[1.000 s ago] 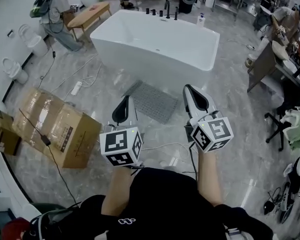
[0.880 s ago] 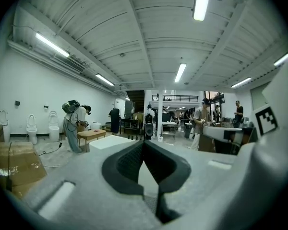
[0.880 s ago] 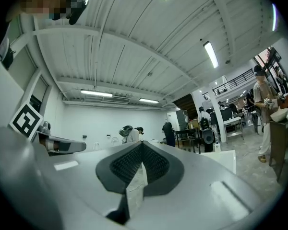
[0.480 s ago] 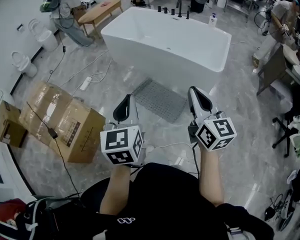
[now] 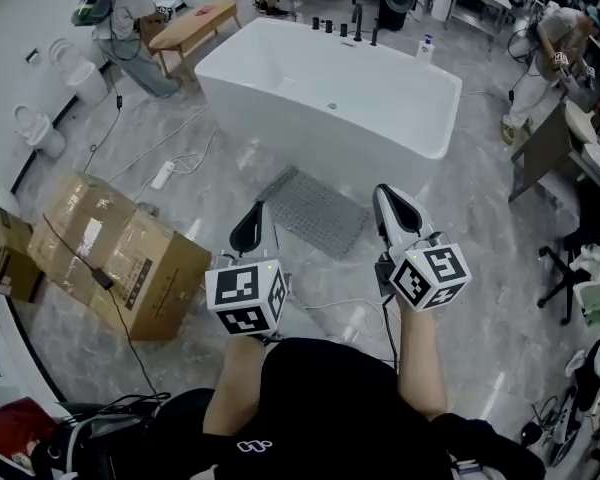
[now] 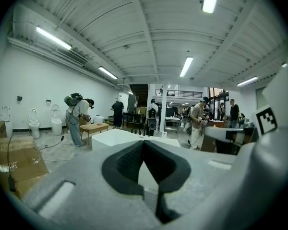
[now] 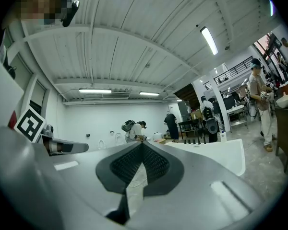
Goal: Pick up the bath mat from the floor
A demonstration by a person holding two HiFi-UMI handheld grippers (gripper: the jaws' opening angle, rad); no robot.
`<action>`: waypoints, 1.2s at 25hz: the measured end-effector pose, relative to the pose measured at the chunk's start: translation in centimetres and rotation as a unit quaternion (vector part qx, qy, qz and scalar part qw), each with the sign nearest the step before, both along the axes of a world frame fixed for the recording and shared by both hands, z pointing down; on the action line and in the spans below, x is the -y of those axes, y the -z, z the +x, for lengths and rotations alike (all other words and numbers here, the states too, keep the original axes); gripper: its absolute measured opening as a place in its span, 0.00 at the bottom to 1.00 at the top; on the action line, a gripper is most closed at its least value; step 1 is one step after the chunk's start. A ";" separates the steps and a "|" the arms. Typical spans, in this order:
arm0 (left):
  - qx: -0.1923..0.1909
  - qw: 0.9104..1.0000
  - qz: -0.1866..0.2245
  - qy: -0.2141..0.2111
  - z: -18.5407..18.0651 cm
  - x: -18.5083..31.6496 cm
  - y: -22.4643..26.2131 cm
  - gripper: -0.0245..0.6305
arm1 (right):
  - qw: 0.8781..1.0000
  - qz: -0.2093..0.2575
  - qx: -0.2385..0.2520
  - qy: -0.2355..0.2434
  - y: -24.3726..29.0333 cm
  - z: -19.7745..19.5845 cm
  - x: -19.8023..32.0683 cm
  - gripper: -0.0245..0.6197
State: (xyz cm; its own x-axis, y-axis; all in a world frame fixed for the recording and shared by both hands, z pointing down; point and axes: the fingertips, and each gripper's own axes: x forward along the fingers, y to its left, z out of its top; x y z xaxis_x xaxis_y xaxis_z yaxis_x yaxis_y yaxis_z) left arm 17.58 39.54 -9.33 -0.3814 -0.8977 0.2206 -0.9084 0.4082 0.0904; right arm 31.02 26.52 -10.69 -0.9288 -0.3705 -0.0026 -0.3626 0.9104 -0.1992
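A grey textured bath mat [image 5: 314, 210] lies flat on the marble floor in front of the white bathtub [image 5: 330, 93]. My left gripper [image 5: 251, 223] is held above the floor, just left of the mat's near corner, its jaws shut and empty. My right gripper [image 5: 392, 202] hovers to the right of the mat, also shut with nothing in it. Both gripper views look level across the room: the left gripper [image 6: 144, 145] and the right gripper [image 7: 141, 146] show tips pressed together, with the bathtub [image 6: 116, 139] beyond.
Cardboard boxes [image 5: 118, 256] sit on the floor at left, with a power strip [image 5: 162, 175] and cables nearby. A person [image 5: 120, 23] bends by a wooden bench [image 5: 187, 25] at the back left. Toilets [image 5: 35, 130] line the left wall. Desks and chairs stand at right.
The head view has shifted slightly, so the tub and mat sit a little lower and further left in the picture. Both grippers stay shut and held side by side.
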 end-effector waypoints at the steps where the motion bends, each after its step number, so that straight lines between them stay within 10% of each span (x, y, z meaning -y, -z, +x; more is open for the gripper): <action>1: -0.004 1.000 -0.002 -0.003 -0.4 0.6 -0.4 0.04 | 1.000 0.003 -0.003 -0.002 0.0 -0.3 0.5 0.05; 14: -0.035 0.999 0.001 0.003 -10.2 7.8 -1.6 0.04 | 0.999 0.007 -0.034 0.008 -0.6 -10.0 7.3 0.05; 30: -0.043 0.998 0.015 0.035 -29.2 11.7 -2.0 0.04 | 0.998 0.016 -0.028 0.058 -0.3 -30.8 11.6 0.05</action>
